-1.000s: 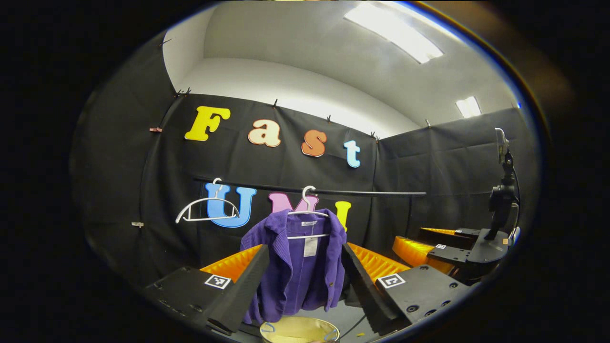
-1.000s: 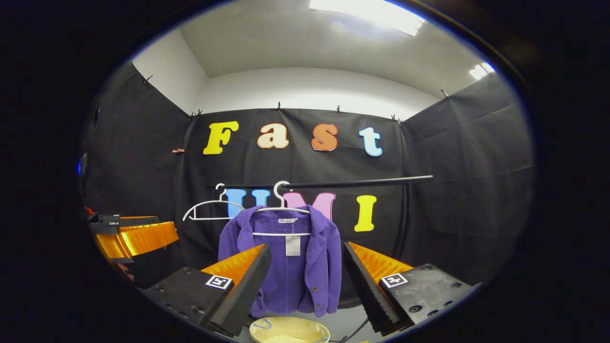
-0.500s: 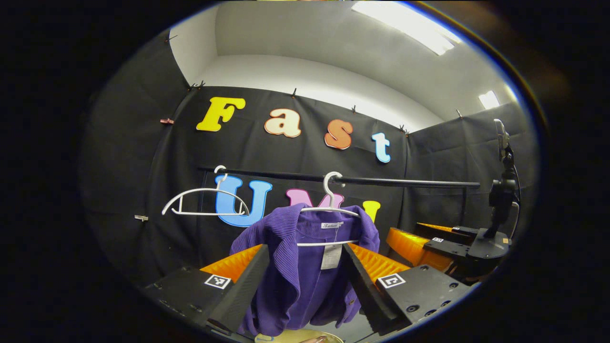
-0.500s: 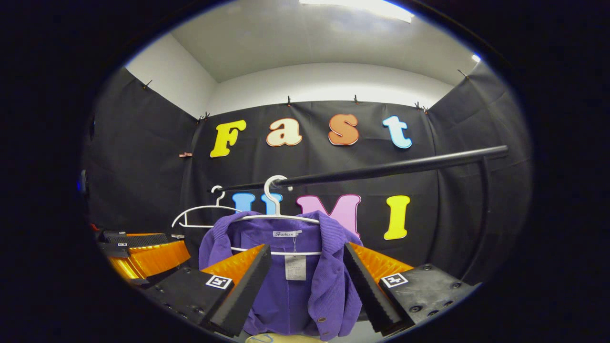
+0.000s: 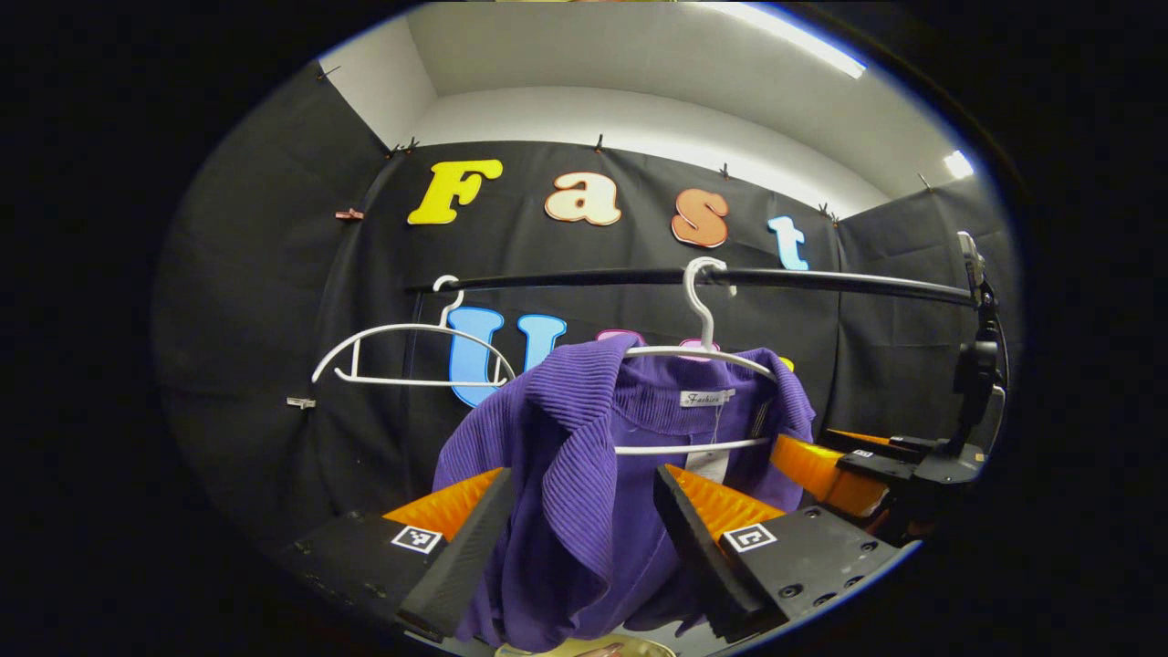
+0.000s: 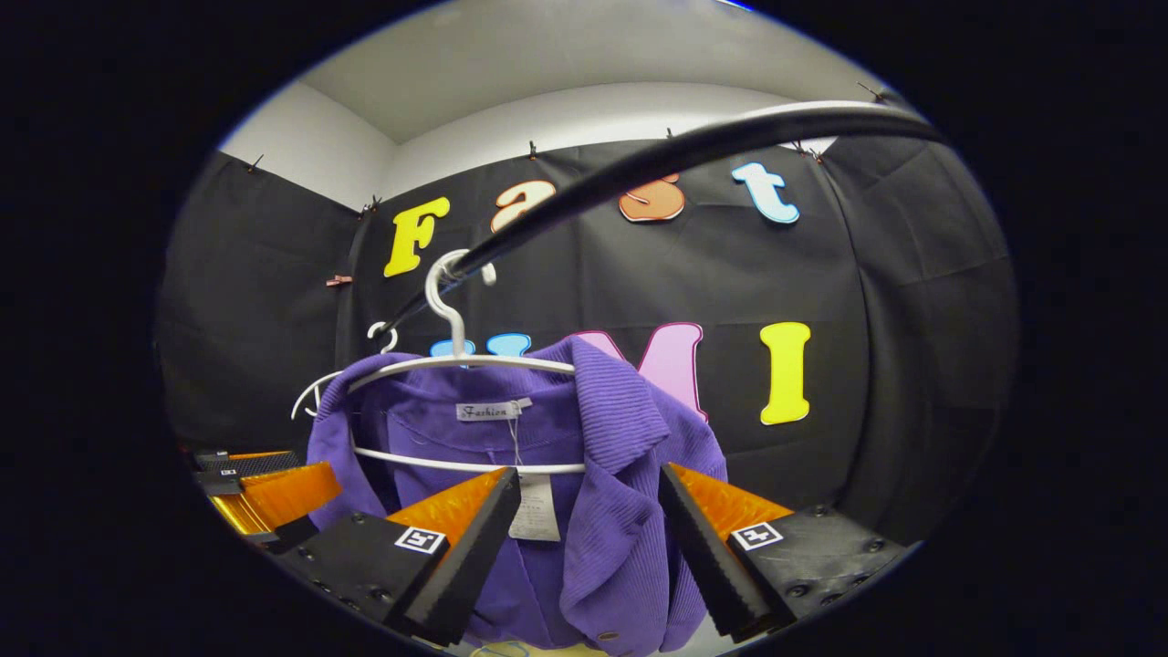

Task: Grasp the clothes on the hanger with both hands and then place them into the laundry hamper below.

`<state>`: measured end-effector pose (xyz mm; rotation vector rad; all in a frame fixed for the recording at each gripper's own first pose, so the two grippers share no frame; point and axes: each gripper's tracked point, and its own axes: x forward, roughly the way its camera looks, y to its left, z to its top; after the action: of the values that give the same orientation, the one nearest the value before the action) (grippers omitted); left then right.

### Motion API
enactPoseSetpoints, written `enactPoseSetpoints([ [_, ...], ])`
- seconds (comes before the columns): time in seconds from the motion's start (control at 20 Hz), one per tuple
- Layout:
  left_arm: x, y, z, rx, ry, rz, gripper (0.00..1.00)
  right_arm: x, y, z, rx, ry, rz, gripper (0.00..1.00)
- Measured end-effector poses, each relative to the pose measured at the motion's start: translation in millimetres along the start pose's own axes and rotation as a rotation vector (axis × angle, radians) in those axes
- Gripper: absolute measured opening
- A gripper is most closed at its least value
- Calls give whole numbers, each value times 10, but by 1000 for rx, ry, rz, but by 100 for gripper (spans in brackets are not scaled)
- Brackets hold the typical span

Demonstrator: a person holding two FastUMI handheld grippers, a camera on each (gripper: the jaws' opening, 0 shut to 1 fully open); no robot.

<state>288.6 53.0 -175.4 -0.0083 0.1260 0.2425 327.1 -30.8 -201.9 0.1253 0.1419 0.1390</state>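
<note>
Purple jacket: ribbed knit cloth, broad collar, small label sewn inside the neck, paper tag dangling below it; at least one button on the lower front in the right gripper view. Front open, hanging upright and slack, collar folded outward.

White hanger: thin curved plastic with a straight crossbar, inside the jacket's shoulders, hook over the black rail, near the middle of the rail's length.

Laundry hamper: only a pale yellowish rim visible, directly under the jacket's hem; the rest is out of view.
</note>
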Motion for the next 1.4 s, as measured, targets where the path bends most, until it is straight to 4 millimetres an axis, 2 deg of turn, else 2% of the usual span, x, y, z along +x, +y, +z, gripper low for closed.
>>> enactPoseSetpoints([
  [0.2, 223, 75, -202, 2, 26, 67, 96, 183, -128, -208, 39, 48, 6, 98],
  [0.45, 404, 63, -483, 10, 90, 83, 96, 294, -8, -377, 48, 83, 60, 97],
  [0.5, 427, 59, -514, 10, 103, 79, 97, 315, 20, -408, 44, 87, 68, 97],
  [0.6, 458, 88, -541, 5, 103, 91, 93, 363, 32, -451, 39, 97, 77, 96],
  [0.65, 473, 91, -557, -1, 102, 91, 93, 391, 13, -468, 38, 101, 77, 92],
  [0.7, 495, 128, -561, -3, 108, 105, 89, 429, -3, -473, 34, 95, 77, 90],
  [0.75, 521, 135, -592, -1, 117, 99, 84, 506, -20, -481, 20, 90, 91, 84],
  [0.8, 565, 109, -623, 2, 133, 75, 75, 533, -50, -530, -3, 92, 109, 76],
  [0.85, 564, 131, -650, 8, 151, 79, 63, 590, -144, -570, -30, 94, 100, 54],
  [0.9, 560, 260, -628, 20, 144, 139, 52, 606, -213, -545, -38, 89, 106, 32],
  [0.95, 587, 295, -617, 15, 142, 129, 41, 642, -206, -580, -25, 107, 143, 10],
  [1.1, 642, 340, -628, 9, 156, 124, 8, 684, -305, -529, 39, 107, 162, 10],
  [1.2, 623, 420, -595, 29, 158, 139, 8, 672, -397, -465, 37, 89, 152, 9],
  [1.4, 560, 698, -402, 87, 131, 194, 9, 638, -733, -252, 139, 38, 109, 10],
])
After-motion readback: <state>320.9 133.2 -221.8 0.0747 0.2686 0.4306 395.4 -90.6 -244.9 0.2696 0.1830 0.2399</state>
